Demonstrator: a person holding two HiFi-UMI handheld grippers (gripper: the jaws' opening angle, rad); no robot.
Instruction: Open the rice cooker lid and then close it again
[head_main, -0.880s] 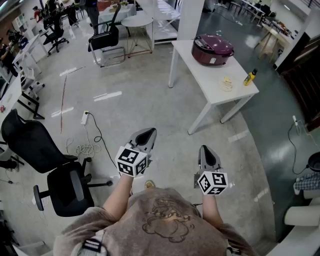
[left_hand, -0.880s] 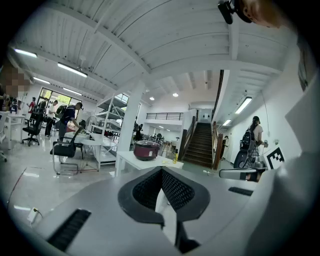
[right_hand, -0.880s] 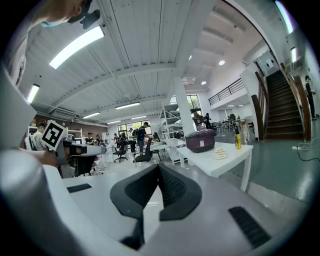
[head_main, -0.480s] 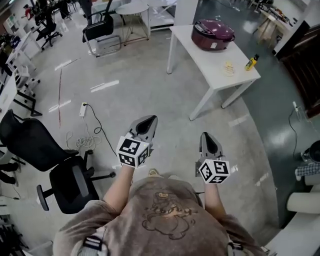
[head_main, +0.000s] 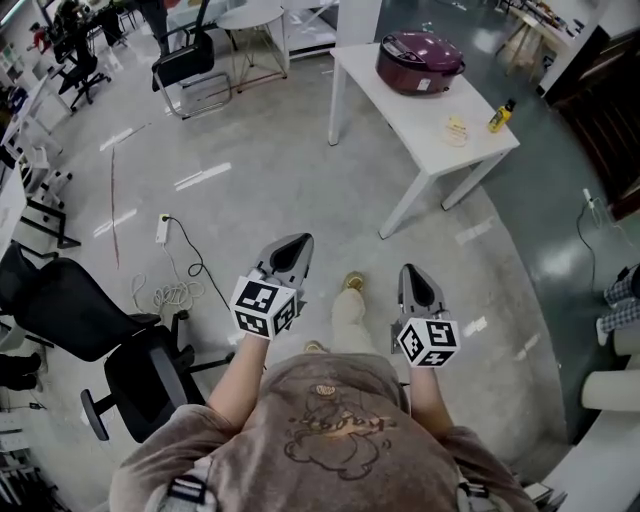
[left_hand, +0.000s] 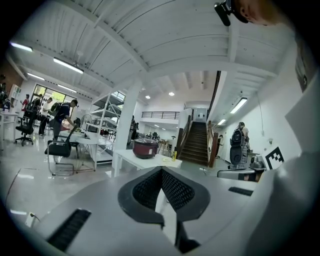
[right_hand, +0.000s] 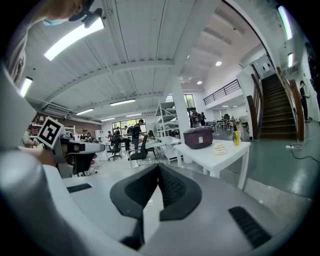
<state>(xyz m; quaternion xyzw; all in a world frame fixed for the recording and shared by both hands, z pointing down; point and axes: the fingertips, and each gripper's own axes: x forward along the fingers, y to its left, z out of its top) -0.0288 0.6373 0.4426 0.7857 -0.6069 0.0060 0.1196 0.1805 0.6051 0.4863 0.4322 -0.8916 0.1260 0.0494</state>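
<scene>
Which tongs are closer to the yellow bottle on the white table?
Right. In the head view the right tongs sit below and left of the yellow bottle; the left tongs sit further left.

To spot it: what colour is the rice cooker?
The rice cooker is dark maroon-purple, clearest in the head view.

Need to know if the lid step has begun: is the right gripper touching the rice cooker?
Apart. The head view shows the right gripper over floor, well short of the rice cooker on the table.
</scene>
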